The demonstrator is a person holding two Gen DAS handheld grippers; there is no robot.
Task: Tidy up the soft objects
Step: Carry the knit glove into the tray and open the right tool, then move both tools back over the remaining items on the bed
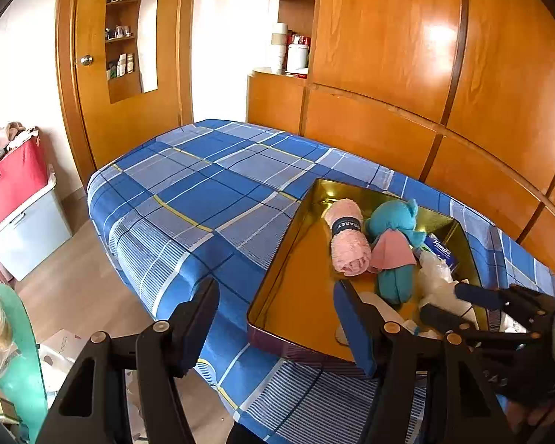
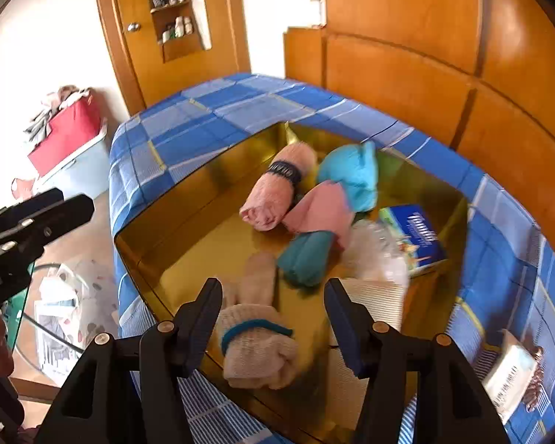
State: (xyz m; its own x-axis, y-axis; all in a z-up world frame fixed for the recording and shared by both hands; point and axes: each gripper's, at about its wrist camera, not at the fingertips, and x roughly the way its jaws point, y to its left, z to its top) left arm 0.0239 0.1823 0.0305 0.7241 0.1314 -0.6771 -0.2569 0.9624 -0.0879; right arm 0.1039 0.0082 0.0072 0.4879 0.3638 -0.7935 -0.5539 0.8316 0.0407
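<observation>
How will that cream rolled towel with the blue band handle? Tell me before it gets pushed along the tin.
The cream towel is probably soft and will squash rather than resist. Its blue band likely keeps it rolled. Being roughly cylindrical on the smooth gold tin, it may roll or slide sideways.

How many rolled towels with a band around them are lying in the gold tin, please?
2: a pink rolled towel with a dark band toward the tin's far end, and a cream rolled towel with a blue band at the near edge. Others may be hidden.

Tin (image 2: 174, 222) on bed (image 2: 211, 111); towel roll (image 2: 277, 192) at back, glove roll (image 2: 257, 347) in front.
</observation>
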